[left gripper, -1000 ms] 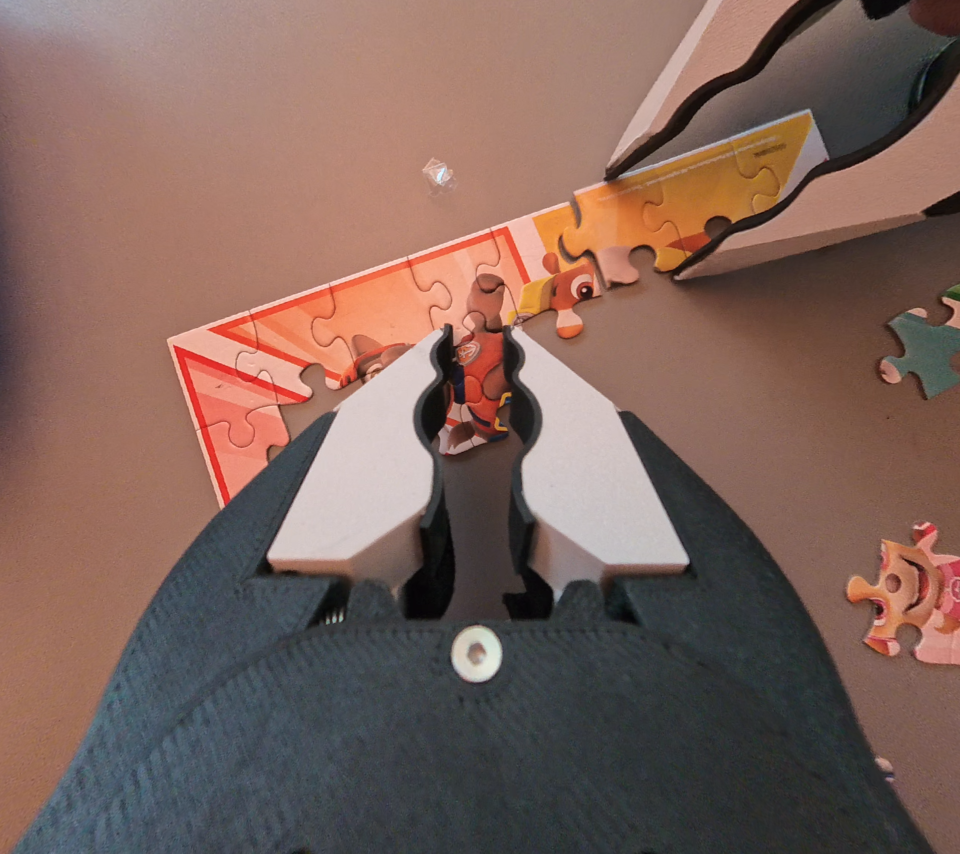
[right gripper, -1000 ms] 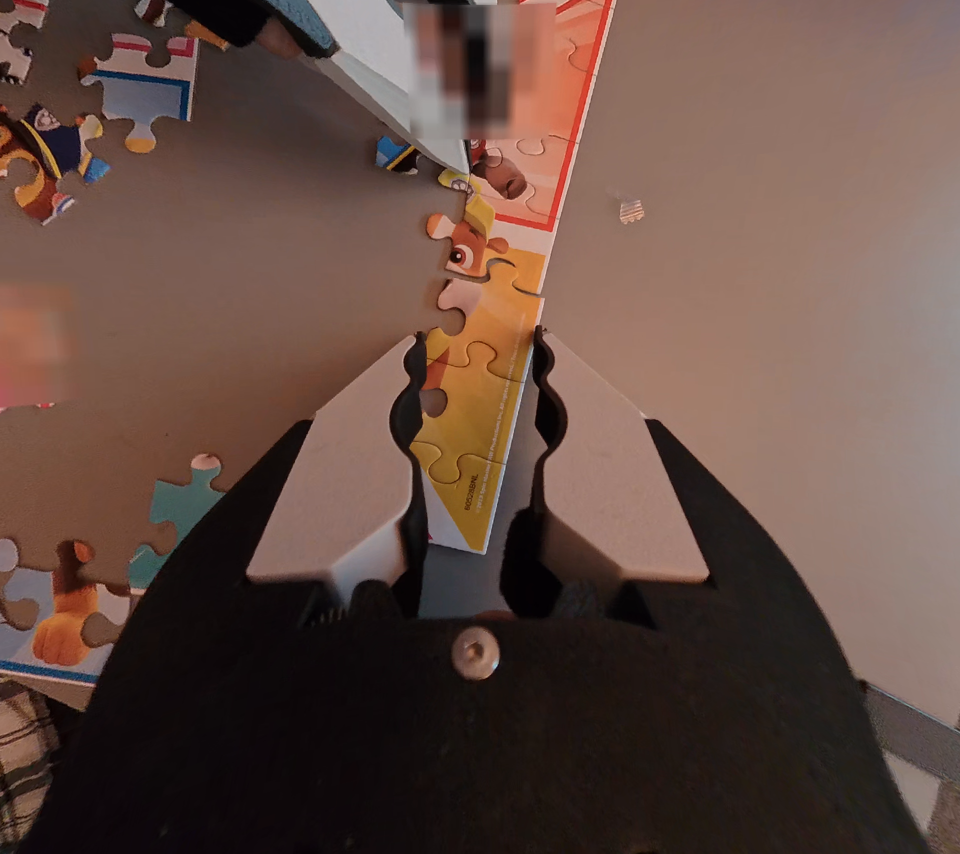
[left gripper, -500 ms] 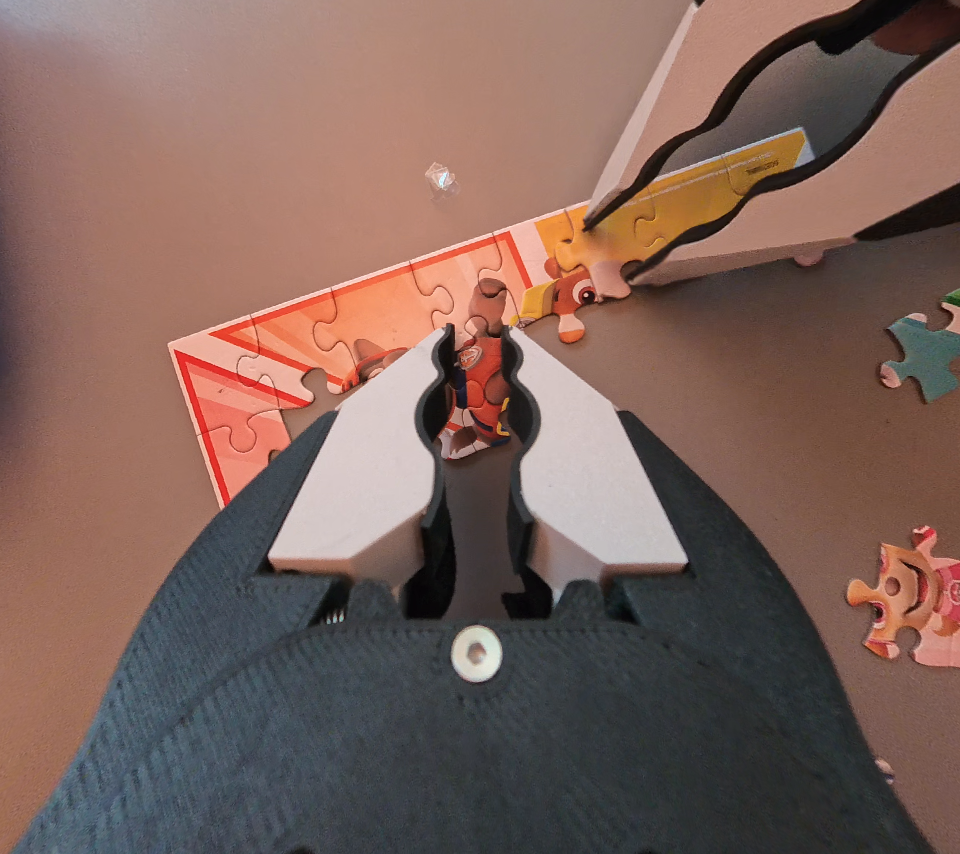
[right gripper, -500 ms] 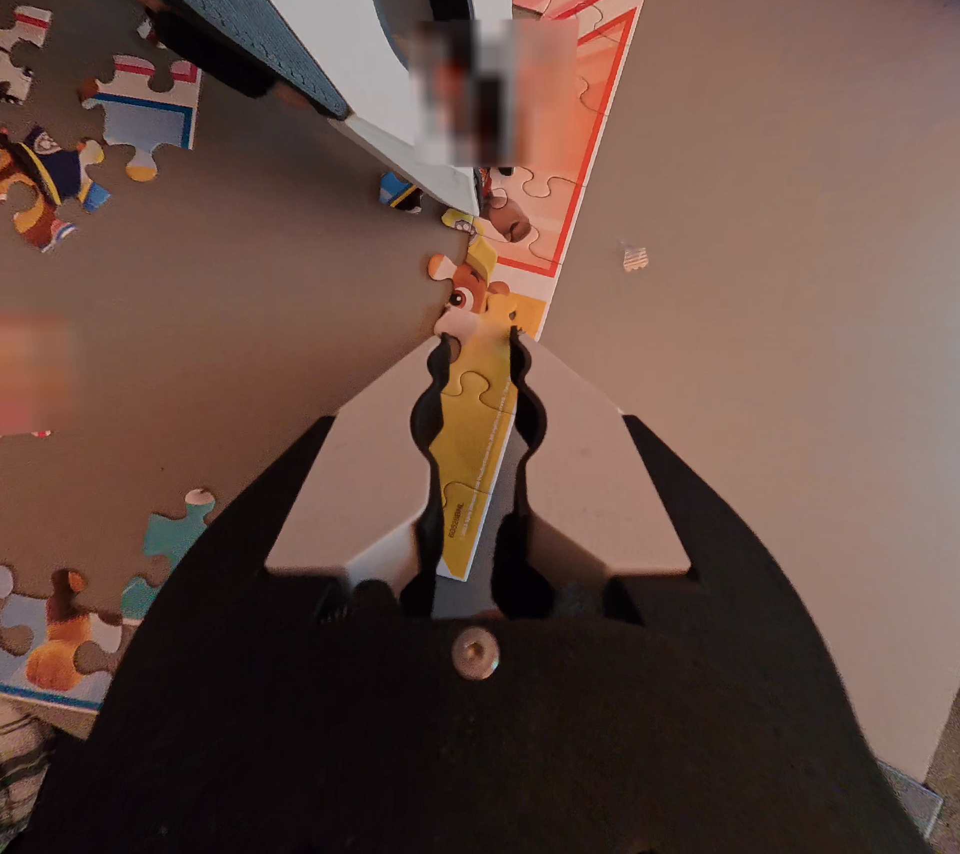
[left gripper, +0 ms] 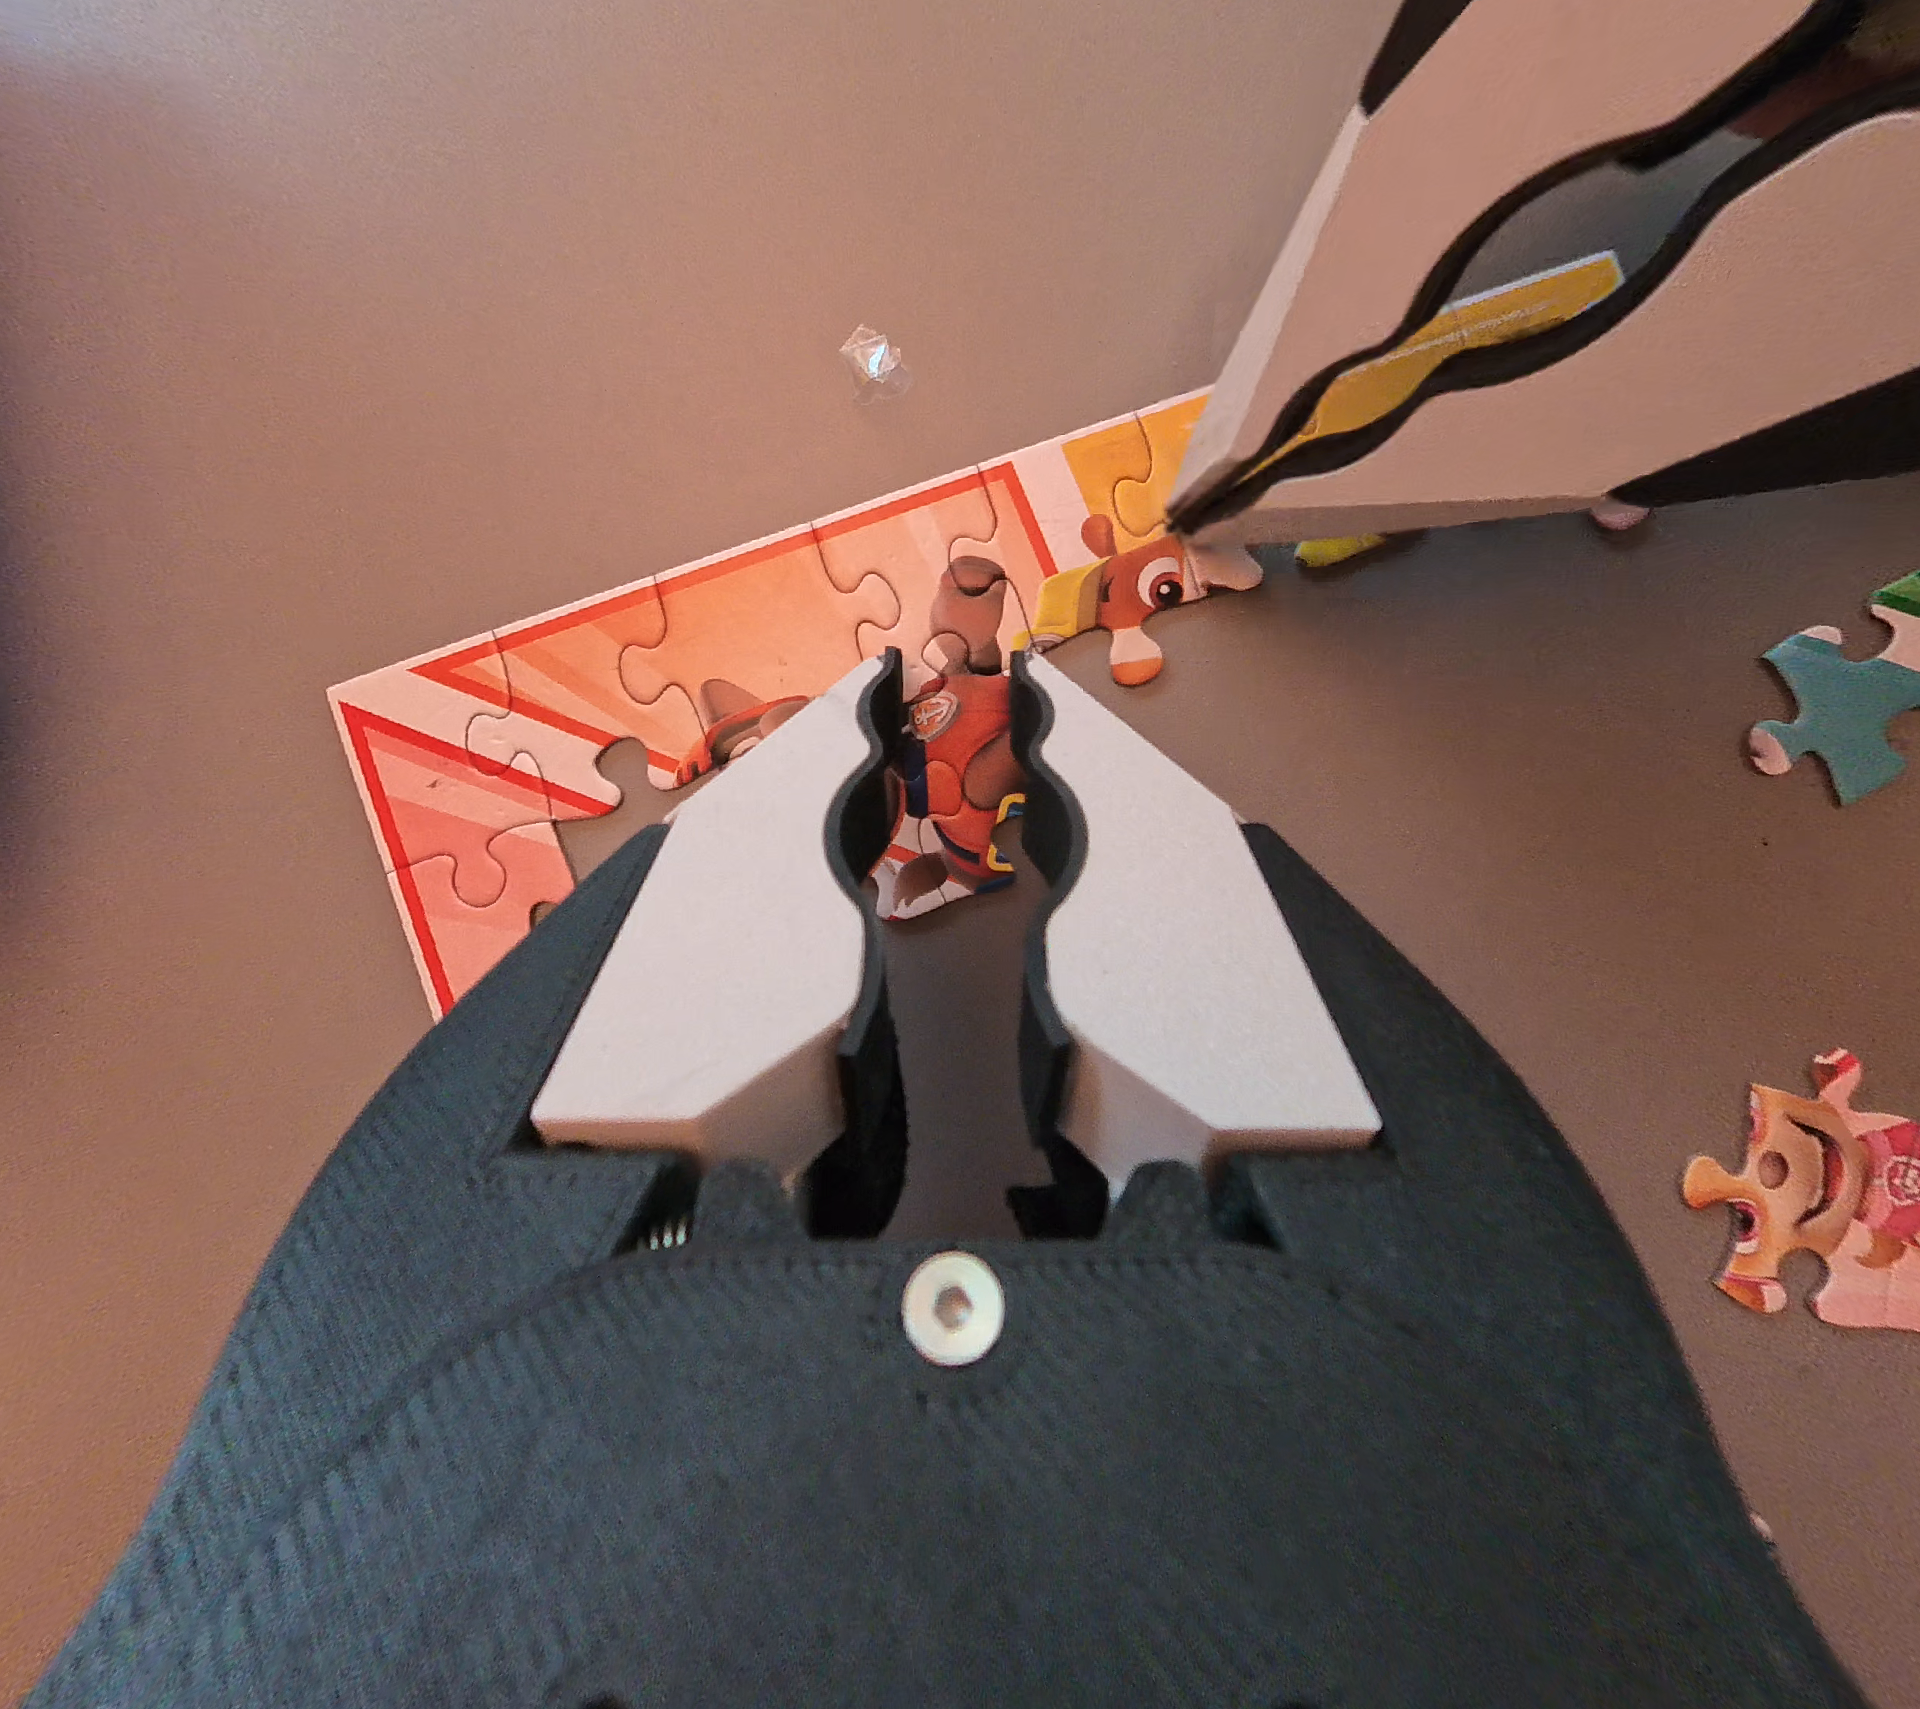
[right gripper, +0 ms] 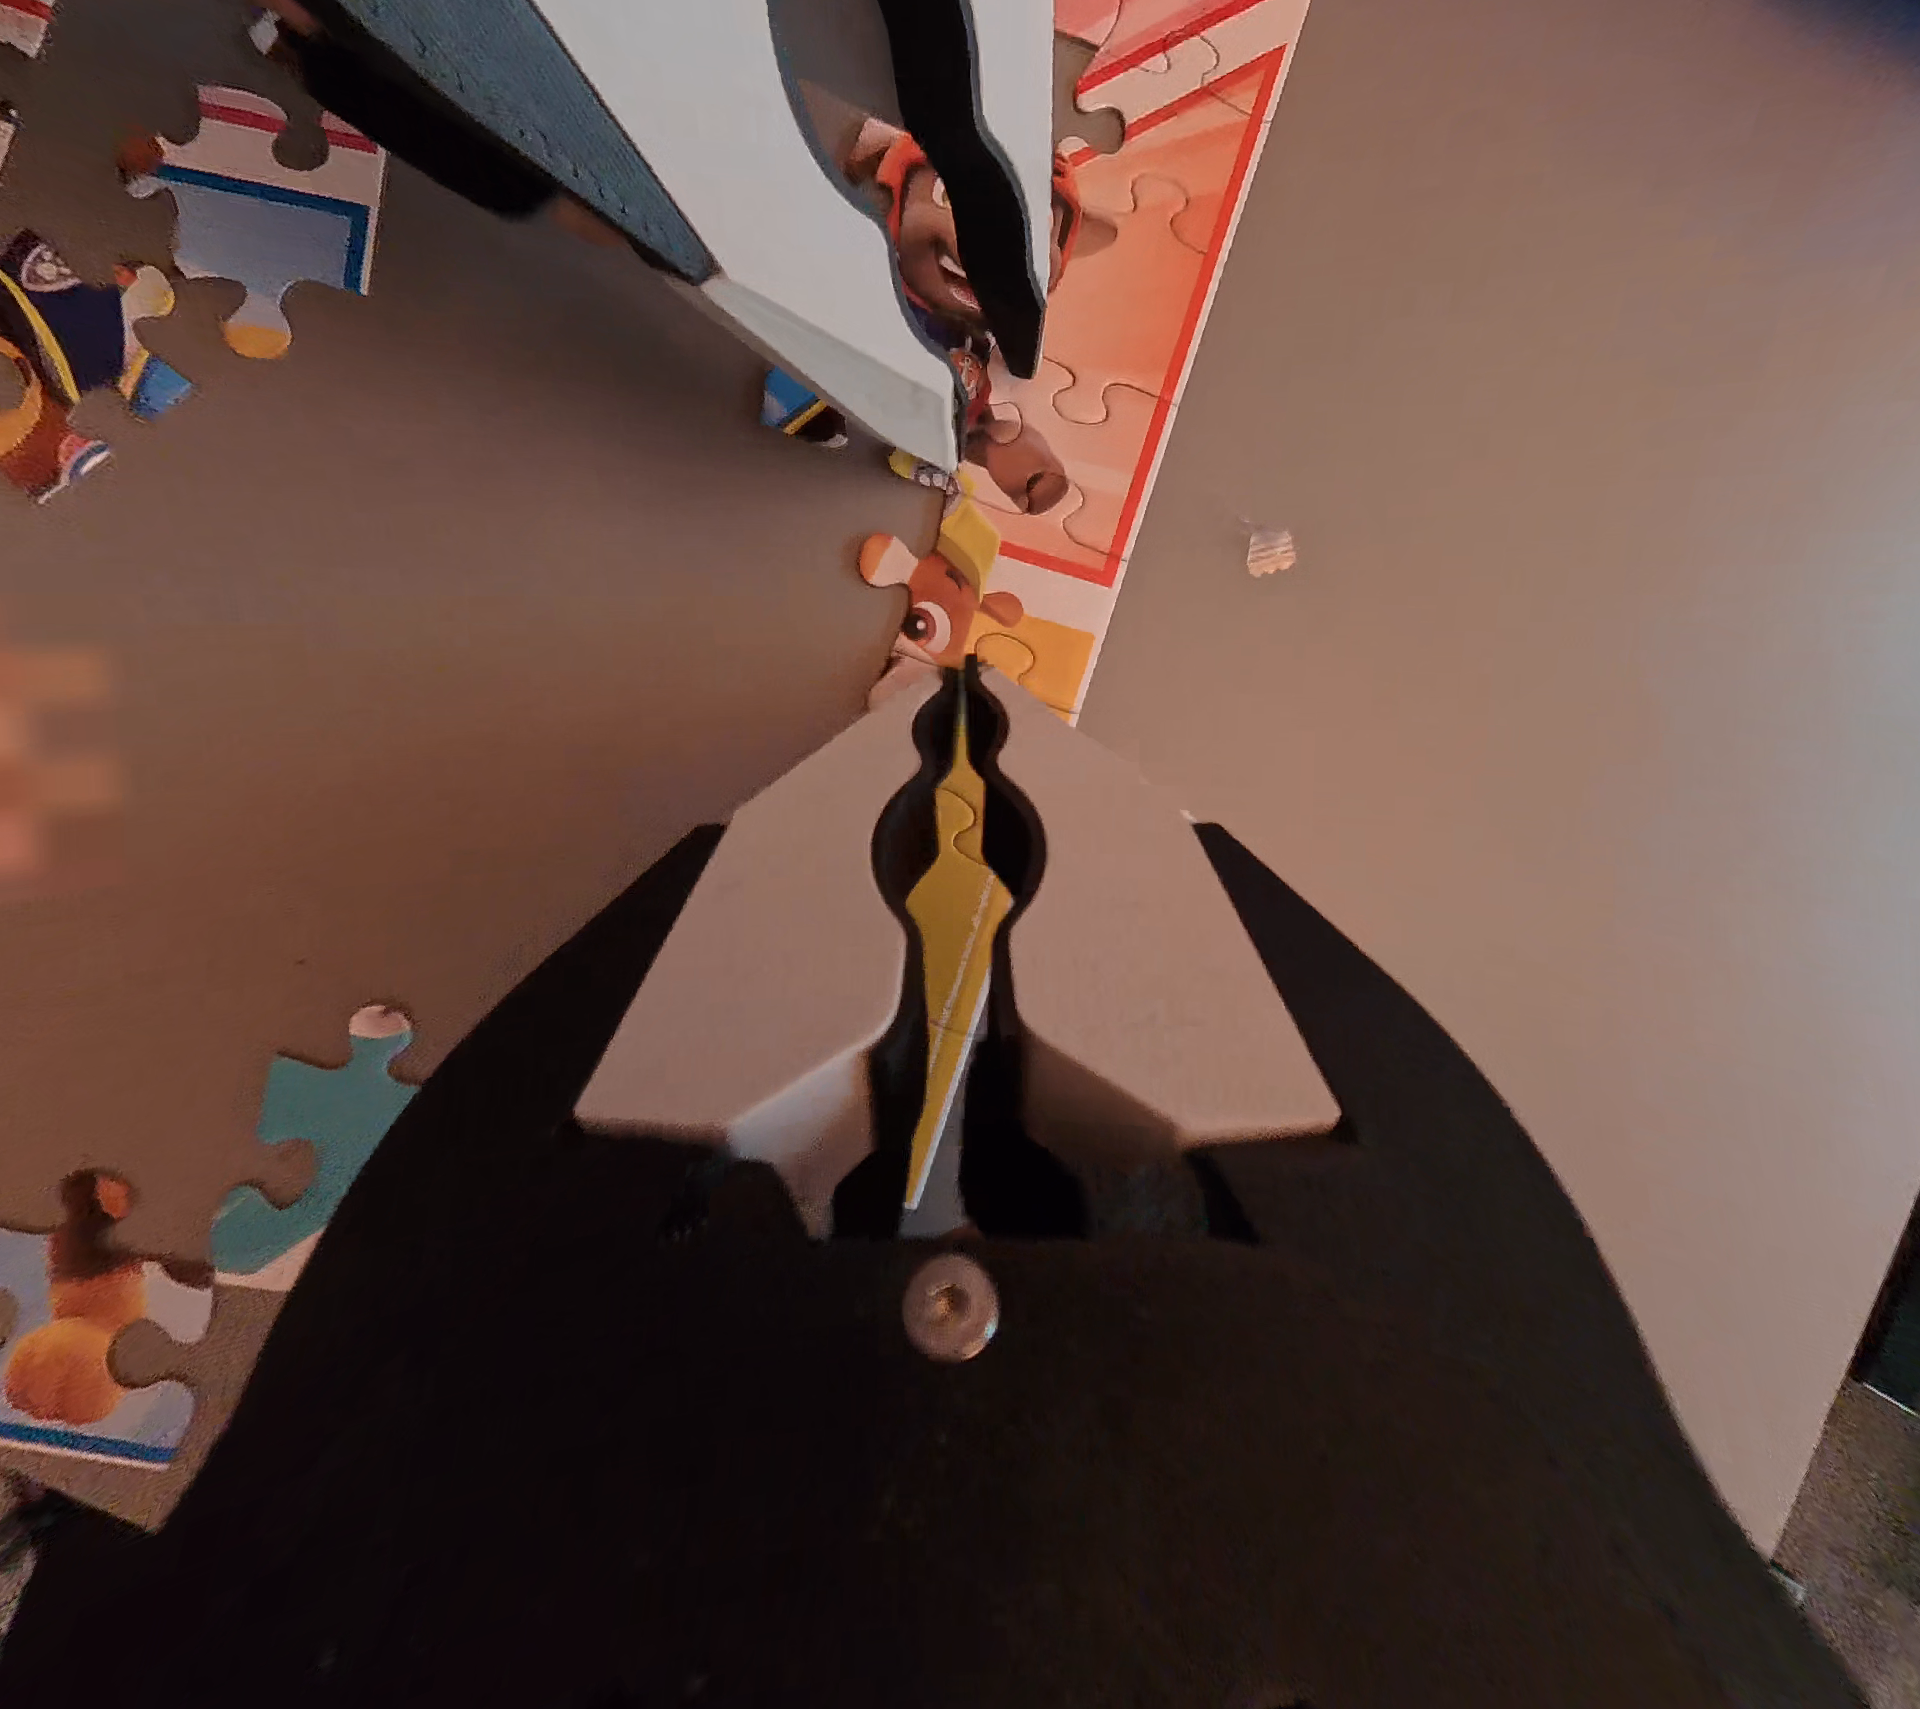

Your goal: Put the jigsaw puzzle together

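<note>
You are closing the right gripper [right gripper: 961,672] on the yellow end of the puzzle strip [left gripper: 790,620], and that is the change that matters: a second ago its fingers were standing wide on either side of the yellow section, half a second ago they were narrowing, and now they are pinching the yellow pieces [right gripper: 961,911] edge-on, with the tips meeting just where yellow joins orange. The strip itself is lying flat on the brown table [left gripper: 520,153], running from its red-striped corner toward the yellow end, and it is not shifting between the pictures. Your left gripper [left gripper: 951,672] is staying put, fingers parted, the piece with the orange figure [left gripper: 951,776] lying between them; whether they are touching it is hard to say, so you are bracing at most, not gripping. This probably means you are squeezing or seating the yellow section against the joined part, or taking hold to move the whole strip. If you are lifting, be going gently, since the thin card may be buckling at the joints. Farther out, loose pieces are waiting: a teal piece [left gripper: 1839,714] and a pink and orange piece [left gripper: 1829,1233] toward the right side of the table in the left view, and a blue-bordered piece [right gripper: 270,215] in the right view. A small clear scrap [left gripper: 875,358] is lying just beyond the strip.
</note>
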Demonstrator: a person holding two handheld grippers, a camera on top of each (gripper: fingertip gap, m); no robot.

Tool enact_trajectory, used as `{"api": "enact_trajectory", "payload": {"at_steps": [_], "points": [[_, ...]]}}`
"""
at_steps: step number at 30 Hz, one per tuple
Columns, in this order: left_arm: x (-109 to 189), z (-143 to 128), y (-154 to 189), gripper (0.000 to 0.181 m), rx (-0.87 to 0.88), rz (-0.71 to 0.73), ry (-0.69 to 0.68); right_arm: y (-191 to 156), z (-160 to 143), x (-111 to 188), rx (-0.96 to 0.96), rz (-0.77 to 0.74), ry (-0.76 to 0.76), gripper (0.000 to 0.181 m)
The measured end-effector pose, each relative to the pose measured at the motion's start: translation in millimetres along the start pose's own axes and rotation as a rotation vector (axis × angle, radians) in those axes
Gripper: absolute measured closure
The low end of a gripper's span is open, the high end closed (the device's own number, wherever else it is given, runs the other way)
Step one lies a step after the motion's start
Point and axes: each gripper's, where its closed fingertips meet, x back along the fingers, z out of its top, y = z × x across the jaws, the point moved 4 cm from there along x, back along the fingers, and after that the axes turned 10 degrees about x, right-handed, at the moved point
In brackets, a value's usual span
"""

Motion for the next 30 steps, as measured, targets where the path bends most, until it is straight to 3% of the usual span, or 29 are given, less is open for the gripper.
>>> {"api": "enact_trajectory", "payload": {"at_steps": [4, 6, 8, 11, 16, 19, 27, 30], "points": [[1, 0, 1, 0.161, 0.002, -0.008, 0.001, 4, 4, 6, -0.024, 0.003, 0.006, 0.172], [6, 0, -1, 0.163, 0.009, -0.007, 0.024, 7, 7, 18, -0.029, -0.021, 0.033, 0.175], [12, -4, -5, 0.160, 0.033, 0.001, 0.020, 11, -2, 24, -0.037, -0.049, -0.007, 0.171], [24, -19, -16, 0.152, 0.080, 0.008, -0.015, 4, -16, 30, -0.063, -0.011, -0.016, 0.151], [28, -32, -34, 0.148, 0.123, 0.046, -0.015, -8, -38, 30, -0.081, 0.011, -0.035, 0.153], [21, -26, -34, 0.148, 0.115, 0.048, -0.010, -13, -38, 29, -0.117, 0.018, 0.004, 0.161], [7, -3, -40, 0.149, 0.089, 0.052, -0.028, -17, -37, 29, -0.151, -0.011, 0.018, 0.161], [7, -1, -41, 0.149, 0.065, 0.059, -0.039, -12, -37, 33, -0.169, -0.025, 0.035, 0.150]]}}
